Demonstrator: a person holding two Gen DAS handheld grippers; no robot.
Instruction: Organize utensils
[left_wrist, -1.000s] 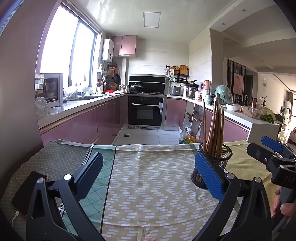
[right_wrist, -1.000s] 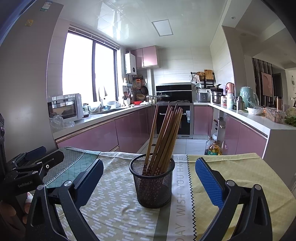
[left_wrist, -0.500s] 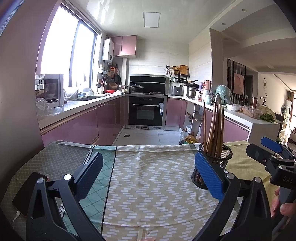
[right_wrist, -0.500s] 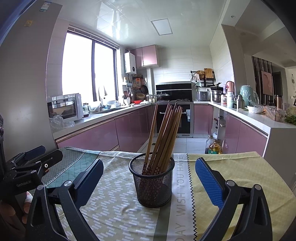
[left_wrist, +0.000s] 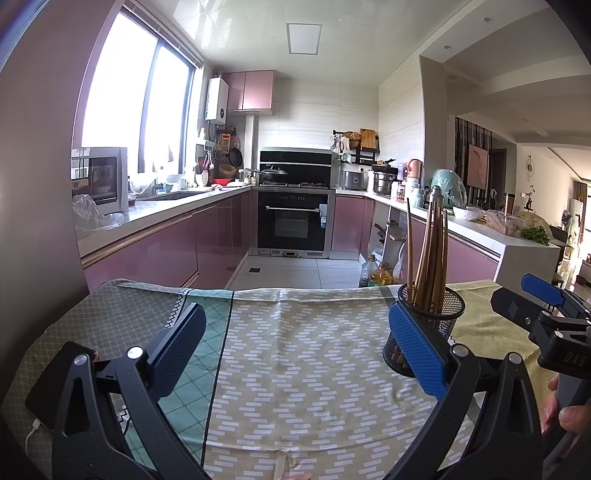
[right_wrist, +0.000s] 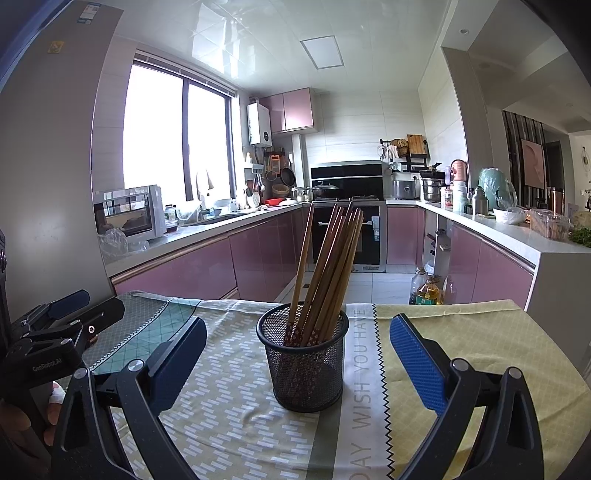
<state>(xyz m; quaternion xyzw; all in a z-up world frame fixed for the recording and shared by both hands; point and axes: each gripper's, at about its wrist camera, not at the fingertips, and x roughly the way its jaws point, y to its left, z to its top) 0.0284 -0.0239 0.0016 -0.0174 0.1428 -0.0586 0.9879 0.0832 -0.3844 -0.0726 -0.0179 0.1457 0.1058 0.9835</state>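
Note:
A black mesh cup (right_wrist: 304, 363) stands upright on the patterned tablecloth (right_wrist: 229, 398), holding several brown wooden chopsticks (right_wrist: 325, 273) that lean to the right. My right gripper (right_wrist: 297, 354) is open, its blue pads on either side of the cup and a little nearer to me. In the left wrist view the same mesh cup (left_wrist: 439, 321) sits behind the right pad, and its chopsticks (left_wrist: 428, 254) stand tall. My left gripper (left_wrist: 295, 339) is open over bare cloth with nothing between its fingers.
A dark phone (left_wrist: 55, 387) with a white cable lies on the cloth at the left edge. The other gripper (left_wrist: 543, 317) and a hand show at the far right. Behind the table's far edge are pink kitchen cabinets (right_wrist: 221, 266), an oven (left_wrist: 293, 221) and oil bottles (right_wrist: 424, 290) on the floor.

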